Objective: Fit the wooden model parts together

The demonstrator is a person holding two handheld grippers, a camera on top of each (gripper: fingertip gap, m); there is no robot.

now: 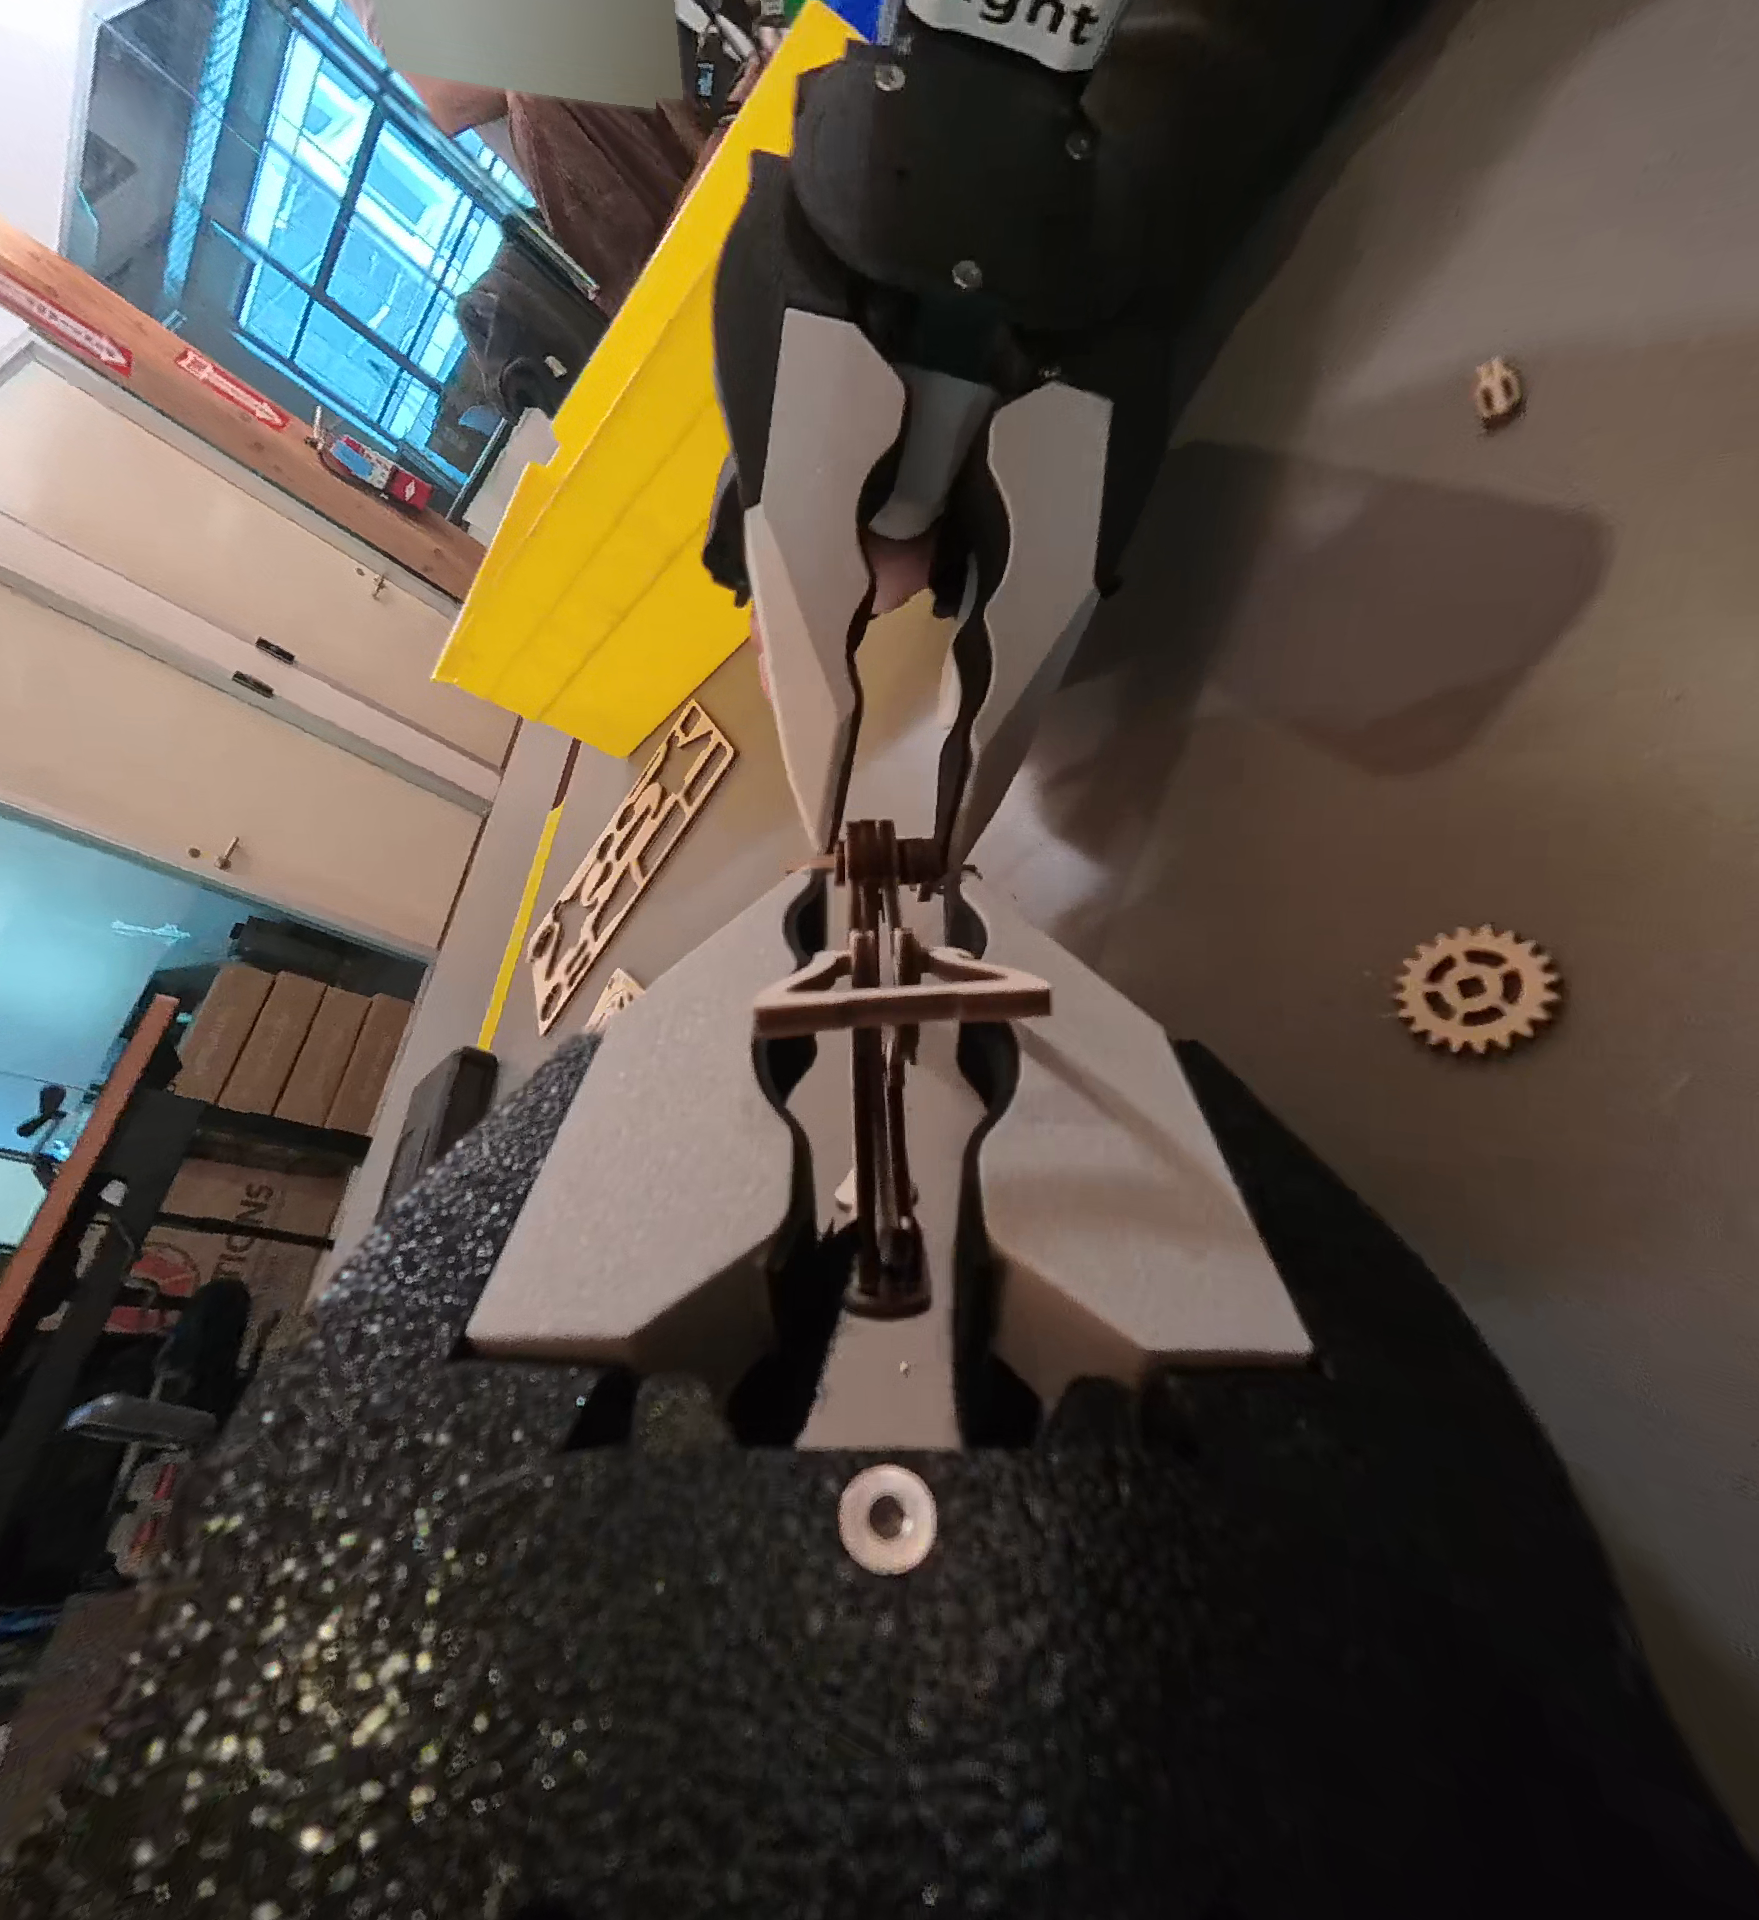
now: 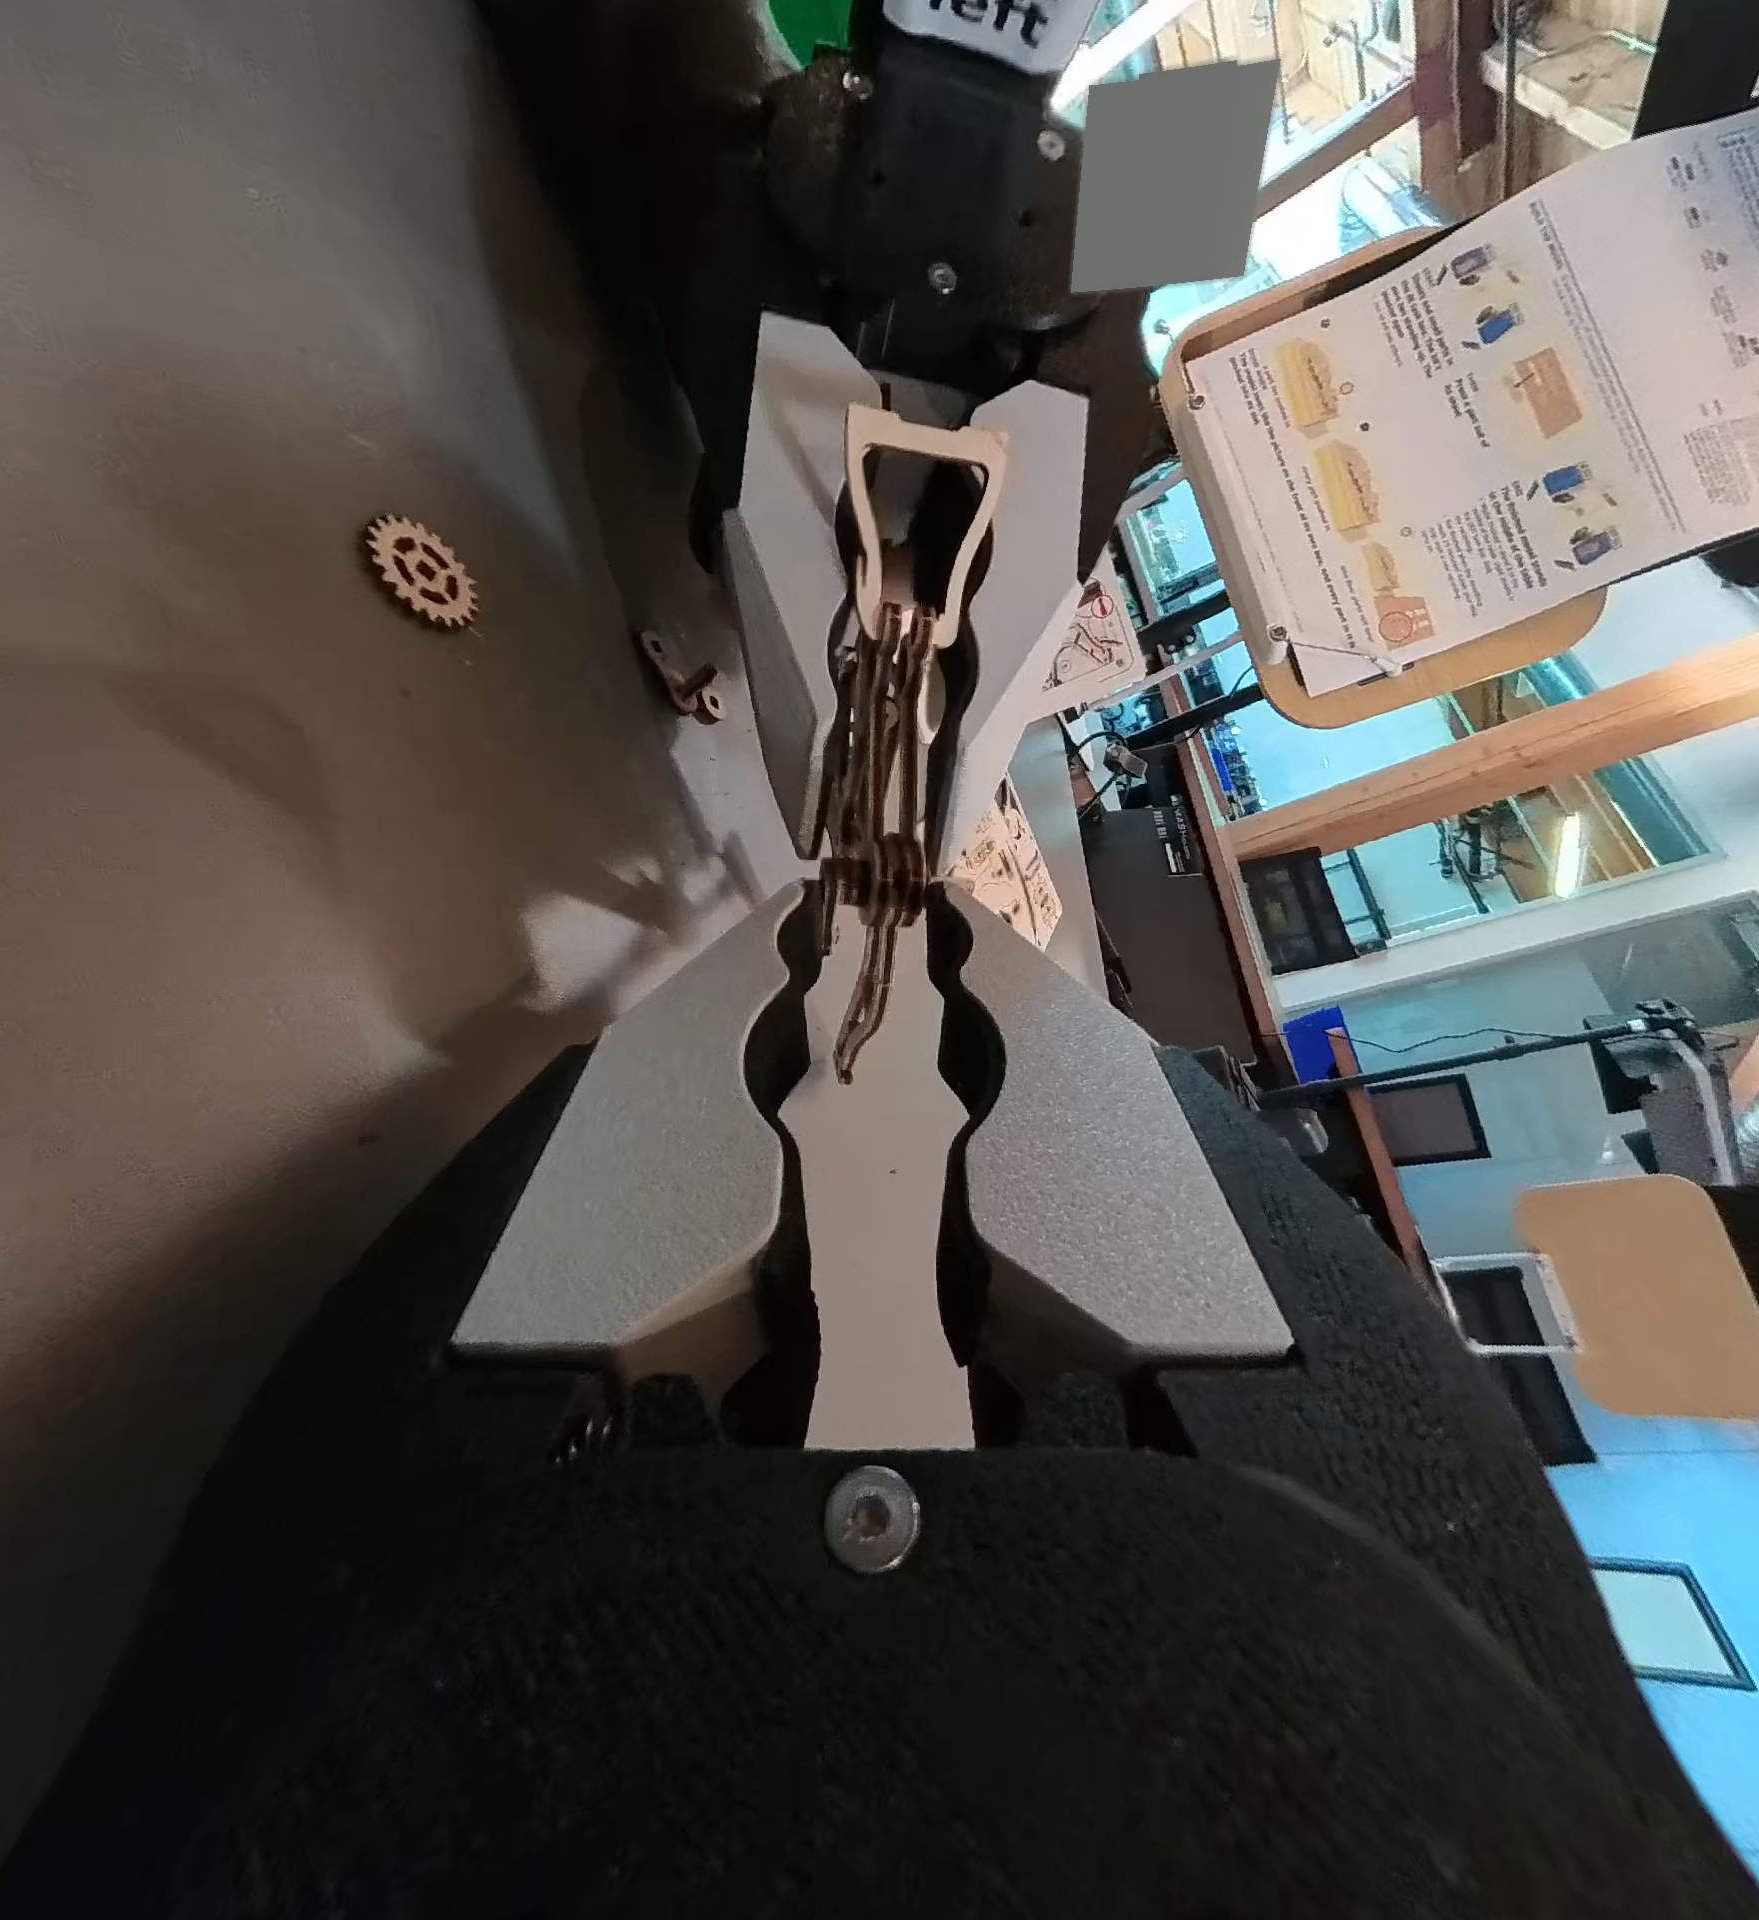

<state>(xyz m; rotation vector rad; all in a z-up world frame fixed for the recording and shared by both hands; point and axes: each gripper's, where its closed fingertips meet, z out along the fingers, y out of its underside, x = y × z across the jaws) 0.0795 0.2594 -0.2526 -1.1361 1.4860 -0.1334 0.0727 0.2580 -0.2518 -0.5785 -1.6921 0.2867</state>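
— Gripping what, L gripper [image 1: 880, 883]?
— Fingers nearly closed on wooden model [image 1: 880, 997], held mid-air above worktop [image 1: 1477, 675].
— R gripper [image 2: 870, 894]?
— Pinching its far end, tip to tip (loose gear [image 1: 1475, 989] lies on worktop).

The wooden model [image 1: 880, 1039] runs edge-on between the left gripper's [image 1: 885, 914] fingers, its far end hidden there, and a small wooden piece [image 1: 1498, 390] stays too tiny to identify.
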